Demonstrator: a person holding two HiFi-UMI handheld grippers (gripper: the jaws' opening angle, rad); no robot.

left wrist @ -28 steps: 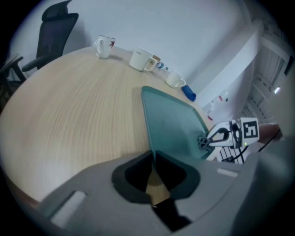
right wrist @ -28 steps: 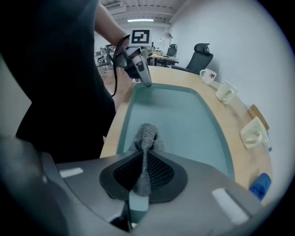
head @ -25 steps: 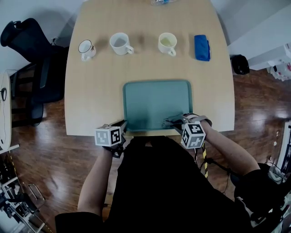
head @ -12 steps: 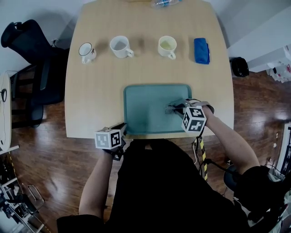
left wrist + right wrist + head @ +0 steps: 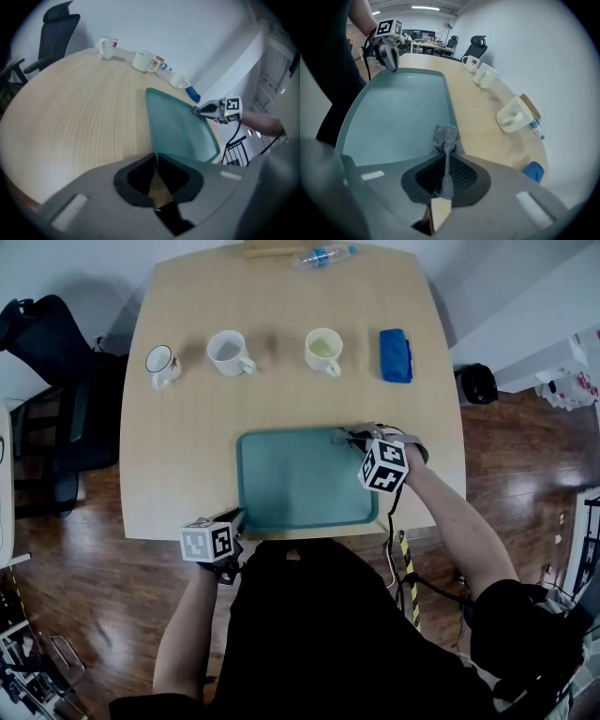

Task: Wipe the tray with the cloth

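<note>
The teal tray point(image 5: 300, 486) lies at the table's near edge. My right gripper point(image 5: 349, 438) is at the tray's far right corner, shut on a grey knitted cloth point(image 5: 446, 135) whose bunched end rests on the tray floor point(image 5: 398, 117) by the right rim. My left gripper point(image 5: 234, 518) is at the near left corner, its jaws shut on the tray's rim point(image 5: 156, 158). In the left gripper view the right gripper point(image 5: 197, 111) shows across the tray point(image 5: 176, 126). The right gripper view shows the left gripper point(image 5: 392, 64) at the tray's far end.
Three mugs point(image 5: 160, 362) point(image 5: 228, 352) point(image 5: 323, 349) stand in a row at the table's far side, with a folded blue cloth point(image 5: 395, 354) to their right. A plastic bottle point(image 5: 319, 256) lies at the far edge. A black office chair point(image 5: 47, 390) stands left of the table.
My right gripper has carried the cloth from the tray's near right edge up along the right side to the far right corner. The left gripper has kept its hold at the near left corner.
</note>
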